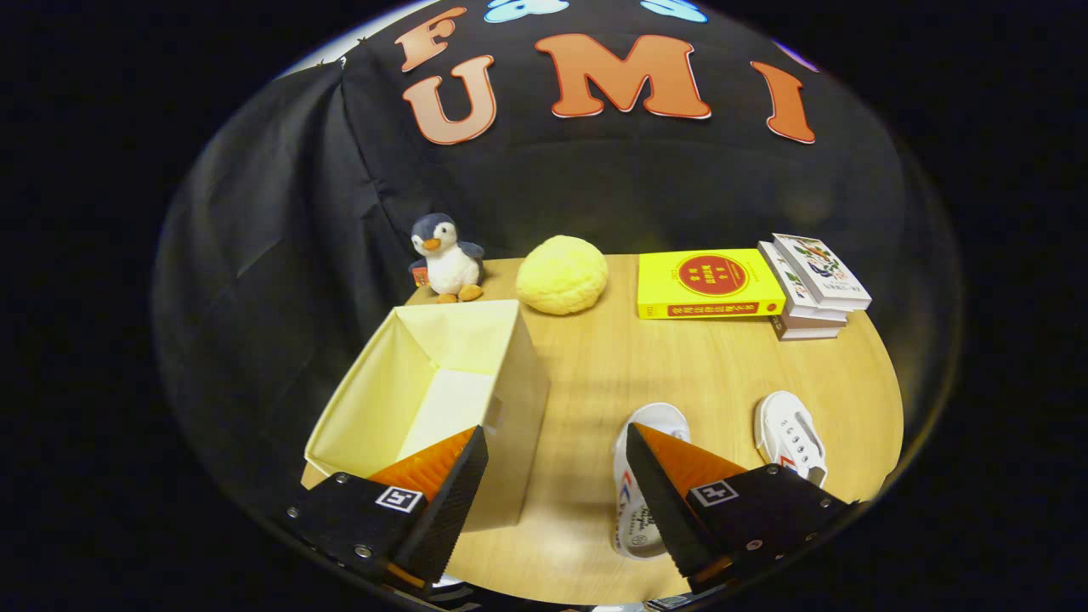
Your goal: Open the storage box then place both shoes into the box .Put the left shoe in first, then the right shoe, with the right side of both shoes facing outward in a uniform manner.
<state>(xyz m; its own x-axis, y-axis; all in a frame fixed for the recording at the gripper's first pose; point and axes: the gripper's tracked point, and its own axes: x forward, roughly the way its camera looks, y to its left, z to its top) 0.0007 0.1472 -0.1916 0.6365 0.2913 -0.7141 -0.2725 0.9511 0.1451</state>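
Note:
A pale yellow fabric storage box stands open on the wooden table, its inside empty as far as I see. Two white shoes lie to its right: one shoe partly under my right finger, the other shoe further right. My gripper hovers above the table with its fingers wide apart and nothing between them. The left finger overlaps the box's near right corner; the right finger covers part of the nearer shoe.
At the back of the table stand a plush penguin, a round yellow cushion, a yellow book and a stack of white books. Black cloth walls close the booth behind and left.

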